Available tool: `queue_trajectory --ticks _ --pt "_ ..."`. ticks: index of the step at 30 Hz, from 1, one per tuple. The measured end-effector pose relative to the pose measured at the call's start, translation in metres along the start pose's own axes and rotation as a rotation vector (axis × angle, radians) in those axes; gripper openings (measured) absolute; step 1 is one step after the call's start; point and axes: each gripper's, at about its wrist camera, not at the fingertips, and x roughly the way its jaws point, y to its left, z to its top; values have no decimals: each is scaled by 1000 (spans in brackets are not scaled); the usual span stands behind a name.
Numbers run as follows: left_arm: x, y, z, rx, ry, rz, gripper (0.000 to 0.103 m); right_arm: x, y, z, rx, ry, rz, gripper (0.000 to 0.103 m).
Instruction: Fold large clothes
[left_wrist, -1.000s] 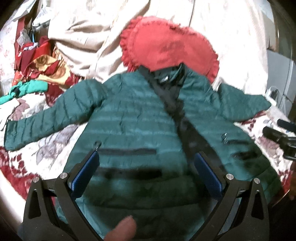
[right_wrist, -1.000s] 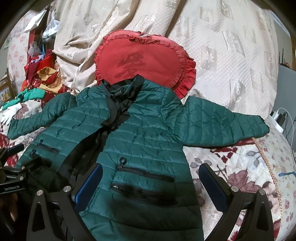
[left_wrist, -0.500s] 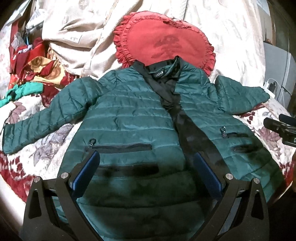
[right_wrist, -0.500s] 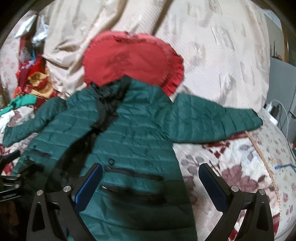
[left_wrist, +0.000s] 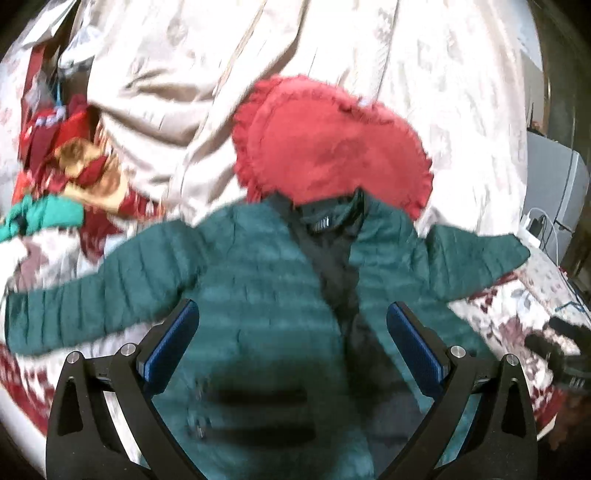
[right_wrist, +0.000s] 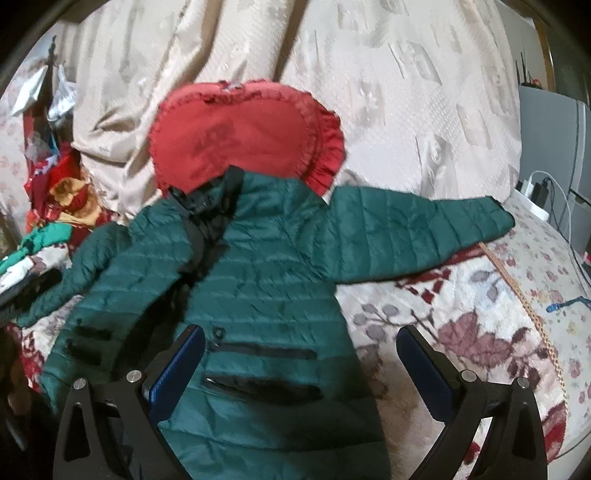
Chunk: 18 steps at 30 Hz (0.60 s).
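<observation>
Both grippers hover with nothing between their fingers: the left gripper (left_wrist: 293, 347) is spread wide above the jacket's left front panel, and the right gripper (right_wrist: 300, 365) is spread just as wide over the right panel's hem, one finger above fabric and the other above bare bedspread (right_wrist: 480, 295). The green quilted jacket (right_wrist: 258, 280) lies face up on the floral bedspread, unzipped, its black lining showing down the middle and its collar resting on the red heart-shaped cushion (right_wrist: 243, 133). Both sleeves are stretched outward, the right sleeve (right_wrist: 417, 232) reaching far right, likely spread so each can be folded across the body. Folding seems not yet begun. A heap of other clothes (left_wrist: 66, 166) sits at far left.
</observation>
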Motion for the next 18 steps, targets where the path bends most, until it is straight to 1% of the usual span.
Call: queue_trajectory --ticks 2,4,5,7,8,9,10,11,12,13,14,16,18 --pt "8 2 15 8 -26 15 102 2 4 2 -3 4 0 103" --pt "22 7 25 -10 -26 30 102 5 8 5 -3 7 1 103" --pt "31 12 26 -30 -23 36 102 5 9 7 -3 3 6 103" --pt "46 22 12 -50 -24 51 102 5 15 12 -11 -20 21 103" --pt "57 26 0 -47 6 105 102 6 16 15 -21 -28 23 103" --pt "71 30 -6 -60 94 185 102 8 18 18 -31 -34 23 103" --pt "79 32 -9 -81 134 196 102 12 19 24 -37 -28 28 103" --pt "86 38 -11 -123 163 168 102 16 18 30 -38 -20 36 103" --pt "89 42 -11 -164 180 145 102 21 18 39 -37 -14 45 103" --pt "90 44 -11 -180 182 137 102 24 18 47 -39 -18 47 103" --pt "91 46 -10 -188 177 139 102 28 19 57 -52 -25 48 103" --pt "92 43 -12 -170 171 164 102 39 25 77 -105 -35 57 103" --pt "98 38 -17 -147 189 190 102 51 29 84 -148 -50 58 103"
